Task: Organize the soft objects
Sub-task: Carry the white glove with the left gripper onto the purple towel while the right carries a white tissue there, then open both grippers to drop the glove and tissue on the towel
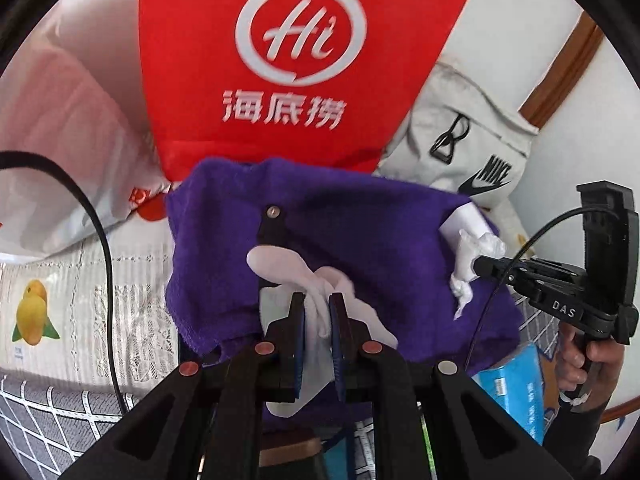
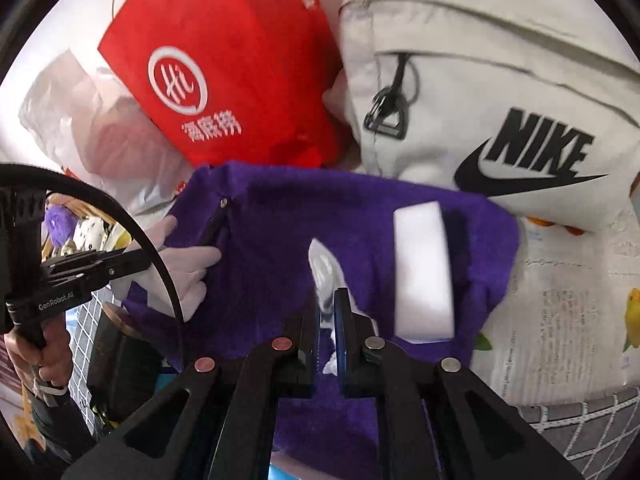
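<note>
A purple towel (image 1: pixel 360 232) lies spread in front of both grippers; it also shows in the right wrist view (image 2: pixel 280 224). My left gripper (image 1: pixel 318 312) is shut on a white cloth (image 1: pixel 288 264) that lies on the towel. My right gripper (image 2: pixel 328 312) is shut on another white cloth (image 2: pixel 324 264); in the left wrist view it (image 1: pixel 476 266) pinches that cloth (image 1: pixel 468 256) at the towel's right side. A white foam block (image 2: pixel 424 272) rests on the towel beside my right gripper. In the right wrist view the left gripper (image 2: pixel 144 260) holds its cloth (image 2: pixel 180 268).
A red paper bag (image 1: pixel 304 60) with a white logo stands behind the towel. A grey Nike bag (image 2: pixel 500 100) lies at the right. A clear plastic bag (image 1: pixel 60 140) lies at the left. A blue box (image 1: pixel 516 388) sits under the towel's right edge.
</note>
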Motion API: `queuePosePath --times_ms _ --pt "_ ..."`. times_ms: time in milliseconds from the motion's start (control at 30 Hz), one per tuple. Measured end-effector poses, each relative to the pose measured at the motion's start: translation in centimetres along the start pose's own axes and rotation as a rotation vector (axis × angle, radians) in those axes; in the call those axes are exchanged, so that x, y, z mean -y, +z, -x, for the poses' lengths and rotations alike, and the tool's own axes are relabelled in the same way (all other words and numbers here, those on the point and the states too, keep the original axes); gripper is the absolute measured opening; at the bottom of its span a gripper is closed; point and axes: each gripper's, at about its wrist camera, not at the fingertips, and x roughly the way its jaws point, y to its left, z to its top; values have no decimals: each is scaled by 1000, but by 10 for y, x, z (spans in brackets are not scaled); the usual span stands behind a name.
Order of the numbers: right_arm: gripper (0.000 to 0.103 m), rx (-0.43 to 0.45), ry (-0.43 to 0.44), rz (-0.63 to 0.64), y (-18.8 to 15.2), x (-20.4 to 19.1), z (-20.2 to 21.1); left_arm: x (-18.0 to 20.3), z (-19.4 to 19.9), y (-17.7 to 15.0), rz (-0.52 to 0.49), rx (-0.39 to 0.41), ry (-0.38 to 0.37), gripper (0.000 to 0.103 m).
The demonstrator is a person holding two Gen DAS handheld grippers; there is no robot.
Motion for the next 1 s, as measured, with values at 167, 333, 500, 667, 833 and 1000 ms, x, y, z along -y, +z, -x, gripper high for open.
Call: queuePosePath --times_ms 167,333,500,667,833,1000 --pt "9 -30 3 26 -4 -6 -14 -5 -13 1 10 -29 33 12" --pt "44 -35 13 27 -3 -6 -15 0 -17 1 -8 -54 64 33" --pt "45 6 28 43 -2 -9 -1 7 -3 4 -21 8 103 58" --pt "46 35 32 48 1 -12 10 3 11 7 -2 28 98 58" --pt "46 59 49 53 3 -22 22 4 26 10 19 49 107 58" --pt "50 92 52 104 0 -43 35 7 46 10 15 89 110 59"
